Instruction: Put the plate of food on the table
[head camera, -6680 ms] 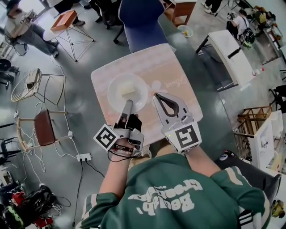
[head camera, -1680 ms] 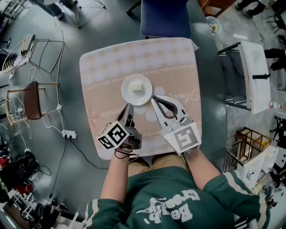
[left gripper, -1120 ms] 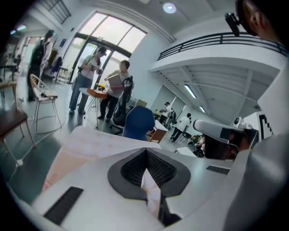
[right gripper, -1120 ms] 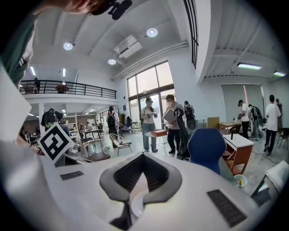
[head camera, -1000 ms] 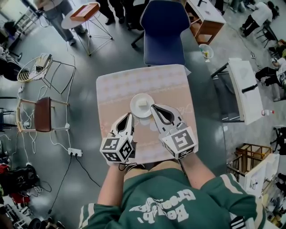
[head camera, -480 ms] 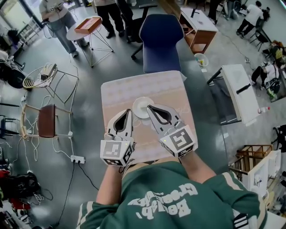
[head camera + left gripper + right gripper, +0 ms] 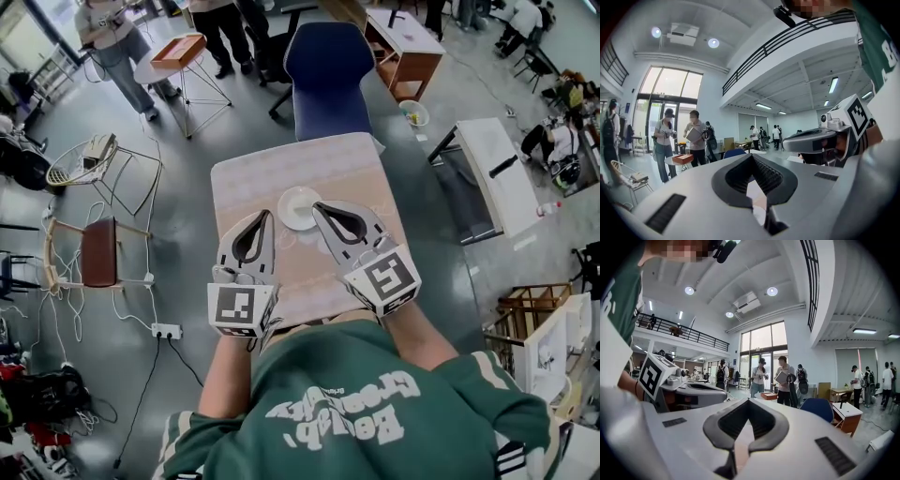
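Two tongs clenched and empty, and the plate is down on the table.
Nearest in, the left gripper (image 7: 265, 217) and the right gripper (image 7: 323, 214) both have their jaws pressed together with nothing between them, as each gripper view confirms, and they hang above the table's near half without touching the dish. Just beyond their tips, the plate (image 7: 295, 208) rests flat on the table (image 7: 281, 169) around its middle; the pale food on it is barely visible. Past that, the blue chair (image 7: 328, 66) stands at the far edge. By my read the placing is done, and nothing looks left but drawing the hands back.
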Action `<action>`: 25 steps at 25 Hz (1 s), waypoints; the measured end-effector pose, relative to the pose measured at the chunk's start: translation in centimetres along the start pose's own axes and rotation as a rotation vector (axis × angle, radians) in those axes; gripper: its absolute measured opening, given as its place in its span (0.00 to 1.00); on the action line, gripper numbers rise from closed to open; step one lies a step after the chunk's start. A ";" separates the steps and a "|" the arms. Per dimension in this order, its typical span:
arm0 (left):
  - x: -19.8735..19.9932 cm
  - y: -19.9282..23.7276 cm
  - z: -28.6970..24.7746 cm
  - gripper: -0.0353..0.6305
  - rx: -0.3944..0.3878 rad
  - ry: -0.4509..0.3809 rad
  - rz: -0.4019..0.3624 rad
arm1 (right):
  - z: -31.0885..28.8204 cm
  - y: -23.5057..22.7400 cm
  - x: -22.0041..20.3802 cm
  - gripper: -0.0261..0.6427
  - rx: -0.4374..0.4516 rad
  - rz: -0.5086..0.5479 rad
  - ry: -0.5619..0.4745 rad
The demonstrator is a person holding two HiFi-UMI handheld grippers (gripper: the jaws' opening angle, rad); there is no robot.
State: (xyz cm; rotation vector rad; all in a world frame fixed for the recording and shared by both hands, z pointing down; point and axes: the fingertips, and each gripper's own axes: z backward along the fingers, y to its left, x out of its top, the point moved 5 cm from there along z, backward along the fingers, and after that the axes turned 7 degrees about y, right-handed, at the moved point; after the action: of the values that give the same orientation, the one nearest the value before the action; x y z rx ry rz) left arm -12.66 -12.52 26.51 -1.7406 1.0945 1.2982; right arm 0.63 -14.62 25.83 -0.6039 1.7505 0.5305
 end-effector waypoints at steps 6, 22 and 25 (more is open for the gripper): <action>0.8 -0.5 0.7 0.07 0.014 -0.030 -0.121 | 0.5 0.3 -0.1 0.06 -0.012 0.009 0.000; 1.4 0.3 1.9 0.07 -0.002 -0.055 -0.133 | -0.1 2.2 1.1 0.06 -0.002 0.066 -0.018; 1.4 0.5 1.9 0.07 -0.006 -0.051 -0.119 | -0.3 2.1 1.2 0.06 0.001 0.064 -0.023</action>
State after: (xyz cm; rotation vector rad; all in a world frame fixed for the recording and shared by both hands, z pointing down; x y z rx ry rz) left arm -13.64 -11.38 24.65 -1.7397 0.9450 1.2664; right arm -1.18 -13.29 24.86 -0.5405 1.7530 0.5791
